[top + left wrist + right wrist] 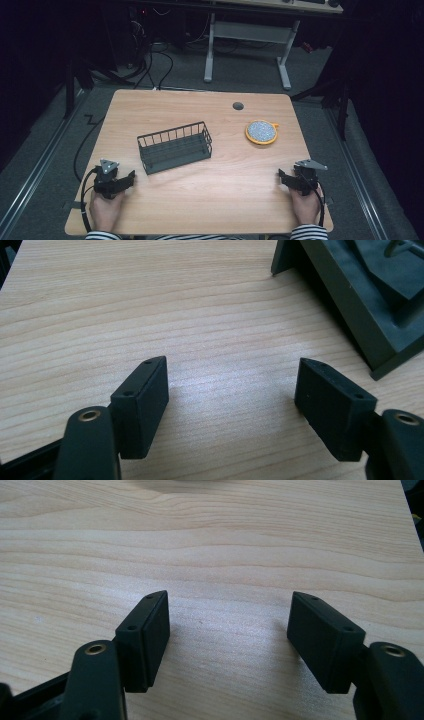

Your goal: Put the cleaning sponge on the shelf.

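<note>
The left tongs (131,176) rest low on the near left of the tabletop (210,200), held in the person's left hand (106,210); their jaws stand wide apart with bare wood between them, as the left gripper view confirms; the right tongs (281,175) sit at the near right in the right hand (305,206), jaws likewise spread and gripping nothing; a dark wire basket (175,147) stands left of centre, just beyond the left tongs but apart from them; in the left gripper view its corner (350,295) is cut off at the top right edge, and what lies inside is too close and dark to make out; an orange-rimmed round lid or dish with a speckled grey face (261,132) lies farther right, well apart from both tongs; its exact kind is hard to tell; striped sleeves are cut off at the near edge.
</note>
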### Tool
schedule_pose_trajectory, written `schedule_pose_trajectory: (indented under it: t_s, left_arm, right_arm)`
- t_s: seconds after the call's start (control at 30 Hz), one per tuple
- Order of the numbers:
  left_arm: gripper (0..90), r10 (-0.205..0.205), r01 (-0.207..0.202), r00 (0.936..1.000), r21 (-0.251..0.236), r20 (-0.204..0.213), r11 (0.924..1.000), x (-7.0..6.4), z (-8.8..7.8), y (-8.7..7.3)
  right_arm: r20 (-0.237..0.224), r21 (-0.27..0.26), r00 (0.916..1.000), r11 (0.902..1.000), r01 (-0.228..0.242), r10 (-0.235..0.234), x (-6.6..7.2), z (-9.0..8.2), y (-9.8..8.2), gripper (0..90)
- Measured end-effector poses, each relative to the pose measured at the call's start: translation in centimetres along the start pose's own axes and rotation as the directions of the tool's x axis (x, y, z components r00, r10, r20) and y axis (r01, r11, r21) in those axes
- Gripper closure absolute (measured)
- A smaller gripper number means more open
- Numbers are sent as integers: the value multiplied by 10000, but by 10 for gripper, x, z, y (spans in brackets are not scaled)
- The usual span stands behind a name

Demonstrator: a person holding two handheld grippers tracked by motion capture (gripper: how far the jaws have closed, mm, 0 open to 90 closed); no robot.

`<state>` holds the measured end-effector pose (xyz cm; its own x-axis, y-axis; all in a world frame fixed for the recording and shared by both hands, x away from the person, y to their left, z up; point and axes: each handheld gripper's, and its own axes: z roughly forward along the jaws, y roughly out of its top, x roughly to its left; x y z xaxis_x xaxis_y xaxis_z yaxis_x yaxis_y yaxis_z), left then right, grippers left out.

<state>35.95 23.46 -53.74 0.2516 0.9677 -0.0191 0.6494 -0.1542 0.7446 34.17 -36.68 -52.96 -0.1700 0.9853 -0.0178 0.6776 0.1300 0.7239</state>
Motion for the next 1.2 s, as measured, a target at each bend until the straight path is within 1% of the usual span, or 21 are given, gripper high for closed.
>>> schedule_pose_trajectory:
  t_s: [0.3,0.4,0.5,0.53,0.77,0.8,0.83,0.93,1.03,1.07,1.1,1.17,1.2]
  left_arm:
    - [299,0,0,10000,22,3,10000,0,1,1]
    - [300,-150,151,9998,-14,131,9999,2,1,1]
    - [300,-124,124,9999,0,92,9999,1,1,1]
    - [300,-5,5,10000,21,-15,10000,0,1,1]
    - [299,-16,16,10000,21,-3,10000,0,2,2]
    - [299,4,-4,10000,27,28,10000,0,2,2]
    - [261,114,-116,9997,88,225,9999,0,2,2]
    - [253,120,-122,9996,66,259,9999,0,2,2]
    - [270,55,-56,9995,37,297,10000,2,1,1]
    - [271,-38,37,9992,13,401,10000,3,1,1]
    - [270,-70,69,9991,9,421,10000,4,0,1]
    - [235,-155,152,9987,71,485,9999,5,0,1]
    - [227,-216,215,9983,24,548,9998,5,0,1]
  right_arm:
    - [-36,-31,10000,10000,23,-23,0,0,0,336]
    - [-44,-13,10000,10000,33,-33,0,0,0,336]
    - [-45,-9,10000,10000,38,-38,1,0,0,335]
    - [-55,-19,10000,10000,54,-54,1,0,0,335]
    - [-54,-19,10000,10000,67,-67,1,0,0,336]
    - [-54,-19,10000,10000,67,-67,1,0,0,336]
    - [-57,-19,10000,10000,65,-65,1,0,0,336]
    - [-60,-18,10000,10000,62,-63,1,0,0,336]
    - [-60,-17,10000,10000,59,-59,1,0,0,335]
    - [-60,-14,10000,10000,49,-49,1,0,0,335]
    - [-59,-13,10000,10000,47,-47,1,0,0,335]
    - [-62,-13,10000,10000,47,-47,1,0,0,335]
    - [-61,-16,10000,10000,52,-52,1,0,0,335]
